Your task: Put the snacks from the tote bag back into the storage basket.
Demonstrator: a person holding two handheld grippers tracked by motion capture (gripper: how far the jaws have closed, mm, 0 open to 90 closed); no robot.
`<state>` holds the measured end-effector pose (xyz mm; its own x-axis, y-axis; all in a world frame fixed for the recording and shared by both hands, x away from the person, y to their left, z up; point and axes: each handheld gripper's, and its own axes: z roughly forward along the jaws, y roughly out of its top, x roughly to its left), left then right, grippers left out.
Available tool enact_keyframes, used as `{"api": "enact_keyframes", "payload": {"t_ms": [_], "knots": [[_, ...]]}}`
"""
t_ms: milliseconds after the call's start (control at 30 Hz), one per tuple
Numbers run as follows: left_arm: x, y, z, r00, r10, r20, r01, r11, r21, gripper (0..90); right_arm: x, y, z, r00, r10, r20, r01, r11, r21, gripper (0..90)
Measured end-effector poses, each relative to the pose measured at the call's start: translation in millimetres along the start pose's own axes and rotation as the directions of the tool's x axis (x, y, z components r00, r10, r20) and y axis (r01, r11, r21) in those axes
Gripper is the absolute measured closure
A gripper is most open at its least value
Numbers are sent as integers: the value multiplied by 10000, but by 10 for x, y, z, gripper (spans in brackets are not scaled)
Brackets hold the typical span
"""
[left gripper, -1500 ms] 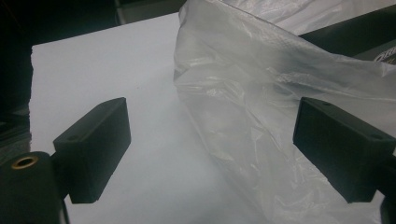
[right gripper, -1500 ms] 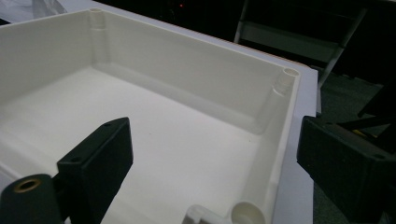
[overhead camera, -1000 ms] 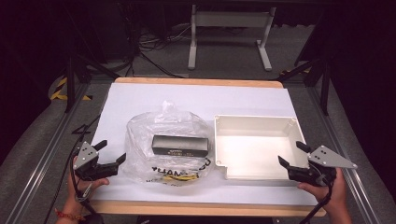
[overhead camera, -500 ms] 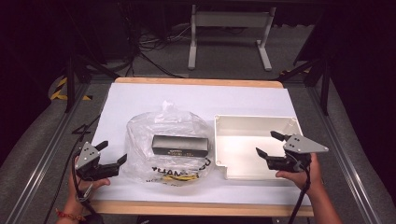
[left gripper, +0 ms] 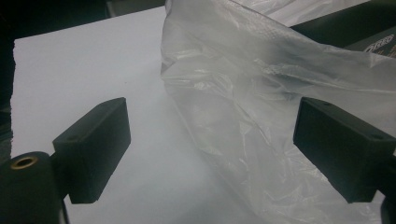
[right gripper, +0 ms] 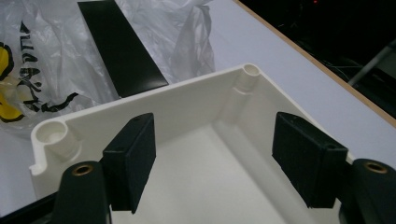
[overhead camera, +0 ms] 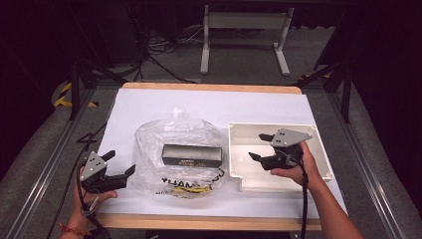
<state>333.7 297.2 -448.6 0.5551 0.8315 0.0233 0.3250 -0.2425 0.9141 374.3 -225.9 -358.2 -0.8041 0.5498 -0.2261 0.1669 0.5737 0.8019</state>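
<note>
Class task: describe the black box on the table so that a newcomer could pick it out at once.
Start at the white table. Left of the white tray lies a crumpled clear bag. On it rests the black box, long, flat and rectangular: the only dark, hard-edged thing there.

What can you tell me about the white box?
The white box is a shallow, open tray that looks like hard cream plastic. It has straight walls, round screw posts in its corners and a notch cut into one corner. It sits flat on the white table, right of the plastic bag, with nothing seen inside. The right gripper hangs over it, jaws open, not touching it.
</note>
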Motion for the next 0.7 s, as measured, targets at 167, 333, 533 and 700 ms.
{"api": "enact_keyframes", "payload": {"t_ms": [167,333,533,700], "knots": [[-7,-3,3,9999,130,30,-130,9999,69,120,-9,140,137,9983,-279,-509,288,9995,163,331],[-6,-4,3,9999,146,67,-147,9999,34,120,-6,292,252,9944,-385,-985,394,9992,71,340],[-13,-1,5,9999,157,71,-158,9998,94,120,24,369,402,9917,-390,-1226,419,9989,212,369],[-11,-2,-3,9999,165,44,-165,9998,72,120,104,458,575,9823,-651,-1755,740,9962,450,390]]}}
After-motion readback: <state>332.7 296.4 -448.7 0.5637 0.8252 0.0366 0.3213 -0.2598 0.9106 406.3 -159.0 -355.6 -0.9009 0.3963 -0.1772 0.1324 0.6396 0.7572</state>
